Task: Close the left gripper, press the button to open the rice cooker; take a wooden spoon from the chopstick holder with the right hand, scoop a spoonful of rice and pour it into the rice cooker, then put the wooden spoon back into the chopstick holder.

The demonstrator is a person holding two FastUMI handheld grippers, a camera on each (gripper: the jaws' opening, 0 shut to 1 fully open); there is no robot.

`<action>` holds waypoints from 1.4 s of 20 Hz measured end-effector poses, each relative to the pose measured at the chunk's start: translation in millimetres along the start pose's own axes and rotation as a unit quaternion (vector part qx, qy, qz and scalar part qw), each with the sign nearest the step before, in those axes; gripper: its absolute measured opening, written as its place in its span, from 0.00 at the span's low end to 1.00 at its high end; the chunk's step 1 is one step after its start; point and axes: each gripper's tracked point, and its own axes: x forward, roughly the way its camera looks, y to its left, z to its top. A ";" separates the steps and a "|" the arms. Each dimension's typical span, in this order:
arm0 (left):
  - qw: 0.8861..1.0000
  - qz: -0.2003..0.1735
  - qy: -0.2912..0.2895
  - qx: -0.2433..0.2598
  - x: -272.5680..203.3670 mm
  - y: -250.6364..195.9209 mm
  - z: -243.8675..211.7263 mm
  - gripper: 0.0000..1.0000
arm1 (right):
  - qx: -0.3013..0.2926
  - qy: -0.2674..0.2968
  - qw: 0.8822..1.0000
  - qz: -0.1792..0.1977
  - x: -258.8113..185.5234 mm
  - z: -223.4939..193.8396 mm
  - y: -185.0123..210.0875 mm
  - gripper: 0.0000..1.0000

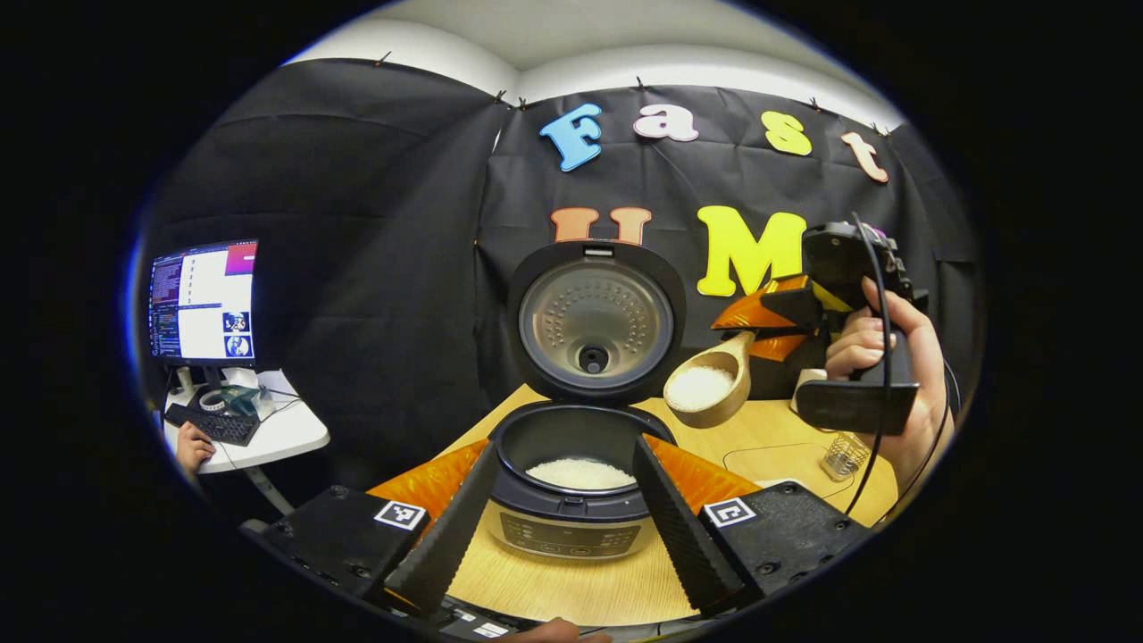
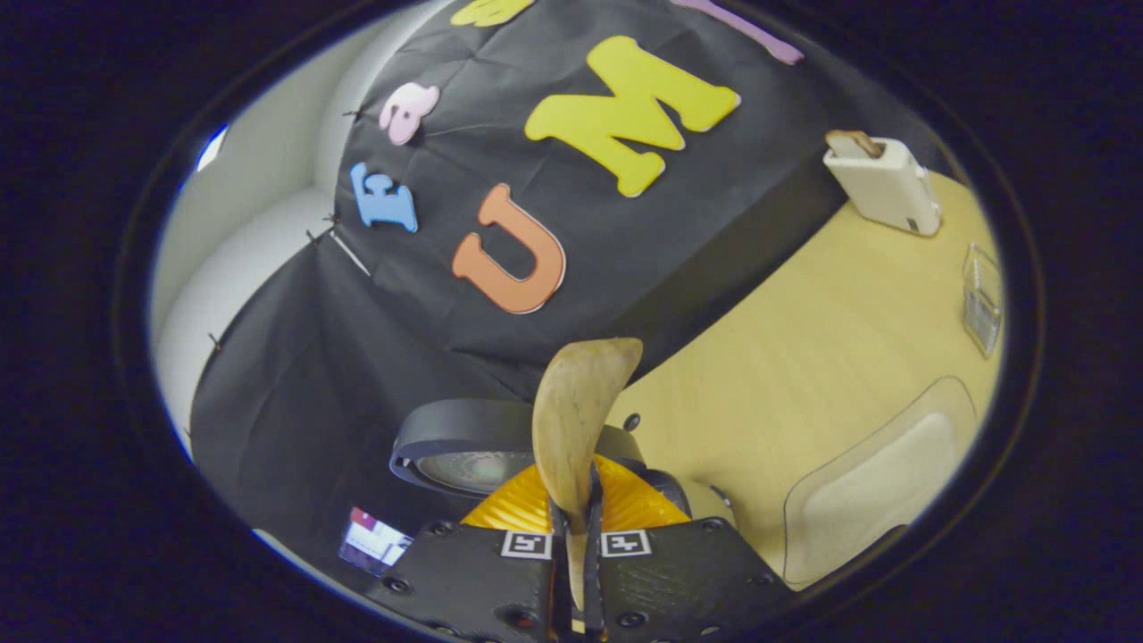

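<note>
Cooker: rice cooker (image 1: 571, 500) sits centre on table (image 1: 554, 589), lid (image 1: 596, 319) up at far side, some rice already in pot.
Spoon: wooden spoon (image 1: 707, 390) loaded w/ rice, in the air just right of lid, above and right of pot rim.
R grip: right gripper (image 2: 571, 527) clamped on spoon handle; handle runs along its fingers, bowl end leading.
L grip: left gripper (image 1: 563, 500) fingers apart, either side of the cooker at the near side, holding nothing.
Key relation: pot lies left and below spoon bowl; R hand nearer, so likely carry left over the opening, then tip.
Holder: chopstick holder (image 2: 884, 183) at far right of table.

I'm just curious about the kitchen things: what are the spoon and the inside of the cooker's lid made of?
The wooden spoon looks like pale, unvarnished wood: matte, with faint grain. It holds white rice. The inner plate of the rice cooker lid seems to be brushed metal, grey and softly shiny with rows of small dimples; its surrounding shell looks like dark plastic.
</note>
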 end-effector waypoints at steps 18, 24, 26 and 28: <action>0.999 0.041 0.022 0.010 5.7 37.1 -12.5 0.97 | -0.346 -0.027 0.937 -0.035 31.4 -35.0 61.1 0.05; 0.998 0.052 0.030 0.009 6.6 39.5 -15.8 0.95 | -0.470 -0.068 0.879 -0.029 14.8 -46.7 102.5 0.05; 0.998 0.056 0.033 0.004 7.5 41.7 -18.8 0.95 | -0.508 -0.085 0.857 -0.033 11.3 -47.8 112.7 0.03; 0.998 0.057 0.036 0.000 8.3 41.9 -20.4 0.95 | -0.529 -0.090 0.843 -0.029 7.4 -53.4 122.9 0.05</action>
